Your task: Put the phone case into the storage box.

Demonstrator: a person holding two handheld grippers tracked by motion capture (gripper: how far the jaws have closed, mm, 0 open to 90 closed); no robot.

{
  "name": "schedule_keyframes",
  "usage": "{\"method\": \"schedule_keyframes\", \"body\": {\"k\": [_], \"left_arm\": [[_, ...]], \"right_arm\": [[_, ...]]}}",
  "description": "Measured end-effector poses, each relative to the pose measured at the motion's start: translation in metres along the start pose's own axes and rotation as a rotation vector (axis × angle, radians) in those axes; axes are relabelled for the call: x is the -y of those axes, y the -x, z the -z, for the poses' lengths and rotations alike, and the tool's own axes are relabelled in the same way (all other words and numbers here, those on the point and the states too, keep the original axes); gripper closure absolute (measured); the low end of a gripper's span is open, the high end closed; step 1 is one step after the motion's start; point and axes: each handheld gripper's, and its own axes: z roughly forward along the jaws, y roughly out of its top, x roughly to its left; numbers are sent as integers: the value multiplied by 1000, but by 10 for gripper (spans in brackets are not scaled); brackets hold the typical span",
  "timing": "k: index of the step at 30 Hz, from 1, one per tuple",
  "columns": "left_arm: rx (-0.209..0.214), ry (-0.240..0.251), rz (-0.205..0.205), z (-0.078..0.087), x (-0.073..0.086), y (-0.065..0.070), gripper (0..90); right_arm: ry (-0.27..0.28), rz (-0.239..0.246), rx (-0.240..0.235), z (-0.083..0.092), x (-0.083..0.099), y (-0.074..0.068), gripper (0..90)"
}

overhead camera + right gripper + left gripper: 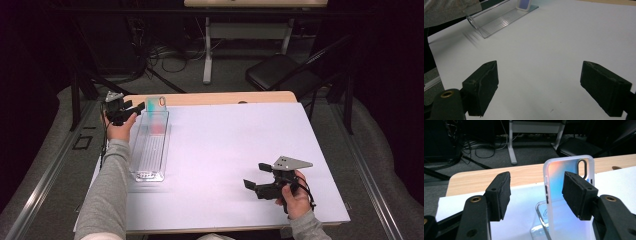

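Standing upright at the far end of one long clear ribbed plastic rack [150, 150], a single translucent phone case [564, 195] with frosted white rim shows an iridescent orange-to-blue back and an oval camera cutout; no writing or brand can be read on it. Left gripper [131, 113] is parted, its pads off the case; the case sits in the gap, close to one pad. Right gripper [257, 176] gapes wide over the bare white table sheet [240, 145], well apart from rack and case.

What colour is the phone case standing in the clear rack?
The phone case is translucent with a white rim, shimmering orange to blue; the left gripper view shows it best.
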Motion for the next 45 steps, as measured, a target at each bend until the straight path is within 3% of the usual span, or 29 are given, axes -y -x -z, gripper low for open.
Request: {"method": "schedule_keyframes", "body": {"k": [5, 14, 27, 35, 38, 45], "left_arm": [[0, -12, 19, 2, -1, -2, 393], [-34, -6, 4, 7, -4, 2, 381], [-6, 0, -12, 18, -10, 12, 292], [36, 19, -15, 29, -15, 19, 215], [-3, 0, -52, 31, -17, 26, 184], [34, -10, -56, 41, -20, 33, 152]], "right_arm": [[2, -2, -3, 0, 0, 0, 147], [1, -3, -5, 0, 0, 1, 147], [1, 3, -1, 1, 0, 1, 147], [-3, -3, 2, 2, 1, 2, 147], [-3, -1, -1, 2, 1, 2, 147], [-2, -1, -2, 0, 1, 2, 147]]}}
